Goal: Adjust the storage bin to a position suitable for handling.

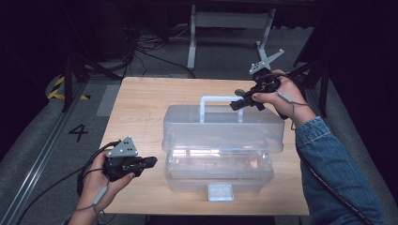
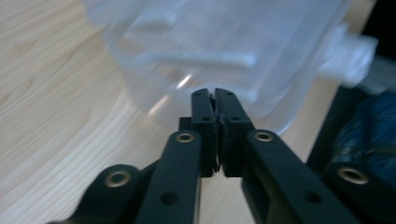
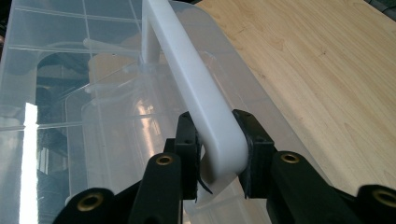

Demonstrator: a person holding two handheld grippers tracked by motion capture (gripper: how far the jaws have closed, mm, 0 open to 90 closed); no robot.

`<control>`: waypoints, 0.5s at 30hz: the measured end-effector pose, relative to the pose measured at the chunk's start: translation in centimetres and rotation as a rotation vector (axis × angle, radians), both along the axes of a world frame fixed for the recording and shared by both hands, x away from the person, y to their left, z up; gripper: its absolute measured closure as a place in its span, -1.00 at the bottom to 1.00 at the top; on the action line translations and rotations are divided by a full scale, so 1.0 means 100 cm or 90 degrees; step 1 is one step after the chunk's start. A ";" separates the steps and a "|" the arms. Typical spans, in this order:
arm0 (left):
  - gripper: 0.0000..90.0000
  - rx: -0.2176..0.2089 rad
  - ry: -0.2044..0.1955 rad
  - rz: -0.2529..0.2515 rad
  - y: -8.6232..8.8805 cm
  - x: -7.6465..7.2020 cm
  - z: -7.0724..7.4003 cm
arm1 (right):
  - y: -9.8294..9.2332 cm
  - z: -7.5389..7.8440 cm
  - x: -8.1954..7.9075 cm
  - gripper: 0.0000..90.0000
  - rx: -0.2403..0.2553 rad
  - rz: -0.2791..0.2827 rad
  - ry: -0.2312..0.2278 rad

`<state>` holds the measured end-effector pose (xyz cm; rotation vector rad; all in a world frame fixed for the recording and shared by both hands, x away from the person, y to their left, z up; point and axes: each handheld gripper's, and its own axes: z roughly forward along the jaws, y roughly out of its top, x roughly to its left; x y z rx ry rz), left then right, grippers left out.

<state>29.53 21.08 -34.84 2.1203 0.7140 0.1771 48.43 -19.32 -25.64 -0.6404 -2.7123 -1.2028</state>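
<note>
A clear plastic toolbox stands mid-table in the high view, its lid (image 1: 223,129) apparently raised over the base (image 1: 218,171), with a white latch (image 1: 220,192) at the front. My right gripper (image 1: 236,104) is shut on the right end of the lid's white handle (image 1: 220,99). The right gripper view shows that handle (image 3: 187,70) pinched between the pads of this gripper (image 3: 217,135). My left gripper (image 1: 152,162) hovers left of the base, a short gap away. In its own view the left gripper (image 2: 215,93) has its jaws pressed together with nothing between them, pointing at the blurred box (image 2: 224,46).
The wooden table (image 1: 141,108) has bare room left of and behind the box. Its front edge lies just below the latch. On the floor beyond are cables (image 1: 141,47) and a white metal stand (image 1: 230,21); a painted 4 (image 1: 78,132) is at the left.
</note>
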 end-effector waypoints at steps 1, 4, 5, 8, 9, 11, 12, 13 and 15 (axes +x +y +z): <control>1.00 -0.031 -0.002 -0.005 -0.002 0.000 0.001 | 0.000 0.000 0.000 0.62 0.000 0.000 0.001; 1.00 -0.079 -0.008 -0.012 -0.008 -0.001 0.001 | 0.000 0.000 0.000 0.63 0.002 0.000 0.002; 1.00 -0.092 -0.010 -0.015 -0.009 0.000 0.000 | 0.000 0.000 0.000 0.63 0.002 0.000 0.002; 1.00 -0.119 -0.014 -0.011 -0.012 0.001 -0.002 | 0.000 0.000 0.000 0.62 0.002 0.001 0.002; 1.00 -0.128 -0.012 -0.012 -0.013 0.002 -0.003 | -0.001 0.000 0.001 0.63 0.003 0.000 0.003; 1.00 -0.137 -0.013 -0.006 -0.015 0.002 -0.005 | -0.001 -0.001 0.001 0.63 0.004 0.002 0.005; 1.00 -0.127 -0.021 -0.002 -0.017 0.002 -0.006 | -0.001 -0.001 0.001 0.63 0.005 0.002 0.005; 1.00 -0.131 -0.024 0.002 -0.018 0.002 -0.007 | -0.001 -0.001 0.001 0.63 0.006 0.002 0.006; 1.00 -0.152 -0.032 0.011 -0.020 0.001 -0.007 | -0.001 -0.001 0.001 0.63 0.005 0.002 0.006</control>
